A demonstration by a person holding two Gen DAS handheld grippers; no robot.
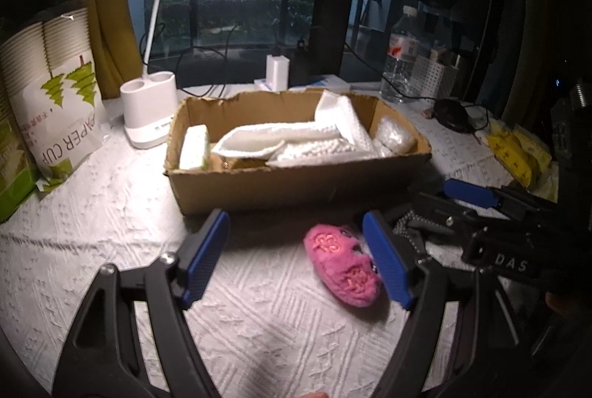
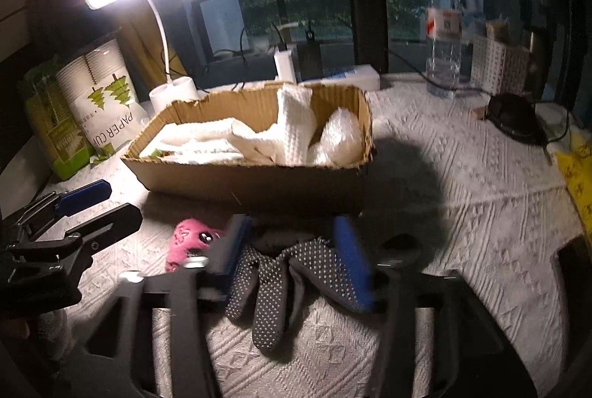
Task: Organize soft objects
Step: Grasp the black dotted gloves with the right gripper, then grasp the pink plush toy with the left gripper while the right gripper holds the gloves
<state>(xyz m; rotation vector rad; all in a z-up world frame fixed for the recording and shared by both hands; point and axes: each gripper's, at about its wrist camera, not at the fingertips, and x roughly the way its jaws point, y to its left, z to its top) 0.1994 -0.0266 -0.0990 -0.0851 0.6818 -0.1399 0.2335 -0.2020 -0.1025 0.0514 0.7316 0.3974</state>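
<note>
Cardboard box [image 1: 296, 183] already holds white cloths; pink toy [image 1: 342, 265] remains on worktop [image 1: 111, 250]. Left hand-held gripper [image 1: 296, 259] apart; right hand-held gripper [image 2: 292, 261] clamped on dotted glove [image 2: 273, 290].

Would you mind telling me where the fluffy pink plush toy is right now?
The fluffy pink plush toy lies on the white tablecloth in front of the cardboard box, beside the left gripper's right finger.
</note>
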